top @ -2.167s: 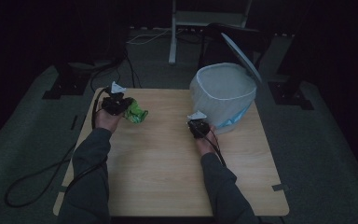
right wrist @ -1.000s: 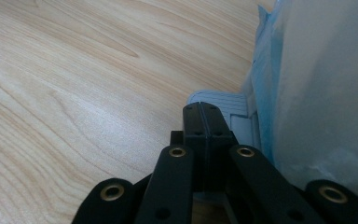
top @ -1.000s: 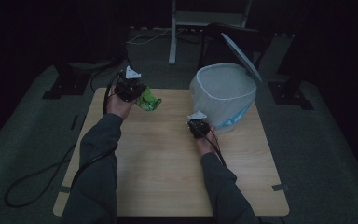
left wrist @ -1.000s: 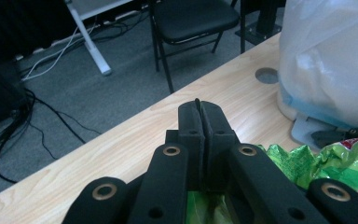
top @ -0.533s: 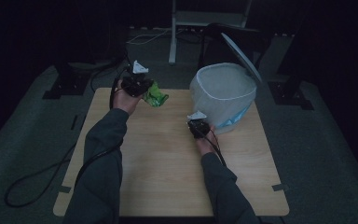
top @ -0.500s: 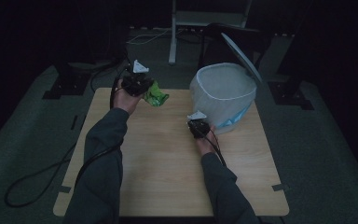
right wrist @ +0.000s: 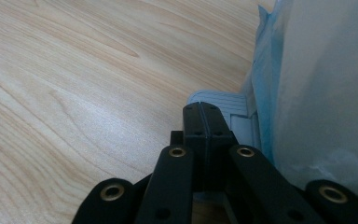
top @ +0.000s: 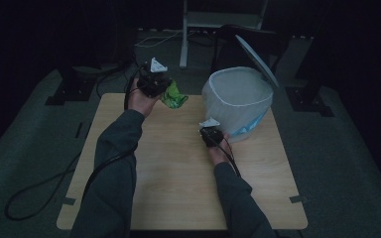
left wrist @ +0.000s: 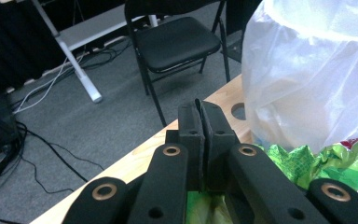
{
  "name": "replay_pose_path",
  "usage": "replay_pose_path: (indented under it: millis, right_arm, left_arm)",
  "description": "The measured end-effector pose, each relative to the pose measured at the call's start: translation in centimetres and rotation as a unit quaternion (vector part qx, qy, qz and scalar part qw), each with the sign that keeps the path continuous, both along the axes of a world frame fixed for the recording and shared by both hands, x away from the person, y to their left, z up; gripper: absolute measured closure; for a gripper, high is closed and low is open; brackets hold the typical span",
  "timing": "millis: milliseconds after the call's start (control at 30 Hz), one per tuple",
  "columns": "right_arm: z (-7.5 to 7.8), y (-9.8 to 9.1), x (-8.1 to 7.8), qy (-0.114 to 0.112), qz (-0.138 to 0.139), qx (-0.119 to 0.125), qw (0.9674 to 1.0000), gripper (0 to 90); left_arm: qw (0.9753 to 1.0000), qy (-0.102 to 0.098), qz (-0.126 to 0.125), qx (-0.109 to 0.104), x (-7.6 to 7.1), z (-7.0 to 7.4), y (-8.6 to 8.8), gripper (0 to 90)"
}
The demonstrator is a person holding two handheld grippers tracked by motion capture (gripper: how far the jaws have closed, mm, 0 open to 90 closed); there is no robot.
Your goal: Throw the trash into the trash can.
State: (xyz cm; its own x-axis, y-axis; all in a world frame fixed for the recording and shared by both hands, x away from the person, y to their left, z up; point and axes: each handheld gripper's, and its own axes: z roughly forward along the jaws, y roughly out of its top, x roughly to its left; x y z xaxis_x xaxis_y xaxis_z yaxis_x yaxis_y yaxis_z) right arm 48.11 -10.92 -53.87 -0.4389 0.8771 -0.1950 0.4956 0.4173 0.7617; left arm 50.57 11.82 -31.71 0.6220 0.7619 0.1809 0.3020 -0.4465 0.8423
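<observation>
Clamping a crumpled green wrapper point(top: 173, 95), the left gripper point(top: 155, 82) has its jaws pressed together on the film, which bulges out below and to one side of them point(left wrist: 303, 163). The grip keeps the wrapper raised off the far left part of the table point(top: 178, 198), near the lined bin point(top: 238, 101), probably for dropping in. The right gripper point(top: 211, 135) has its jaws together with nothing seen between them, resting on the bin's grey pedal point(right wrist: 221, 105), apparently to work the lid point(top: 255, 59), which stands open. The wrapper is bright green, shiny, creased foil-like film with a white patch at one edge.
</observation>
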Motion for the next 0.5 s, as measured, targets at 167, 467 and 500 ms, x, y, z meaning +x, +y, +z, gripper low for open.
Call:
replay_pose_path:
  millis: [167, 467, 500]
  right_arm:
    - [0.0, 0.0, 0.0, 0.0, -0.001, 0.0, 1.0, 90.0]
    - [0.0, 0.0, 0.0, 0.002, -0.003, 0.002, 1.0, 90.0]
    - [0.0, 0.0, 0.0, 0.002, -0.003, 0.002, 1.0, 90.0]
  left_arm:
    - [1.0, -0.006, -0.007, -0.001, -0.1, 0.7, -0.9, 88.4]
    - [0.9997, -0.013, -0.018, -0.009, -0.1, 1.7, -2.2, 88.4]
    - [0.9997, -0.013, -0.019, -0.009, -0.1, 1.8, -2.4, 88.4]
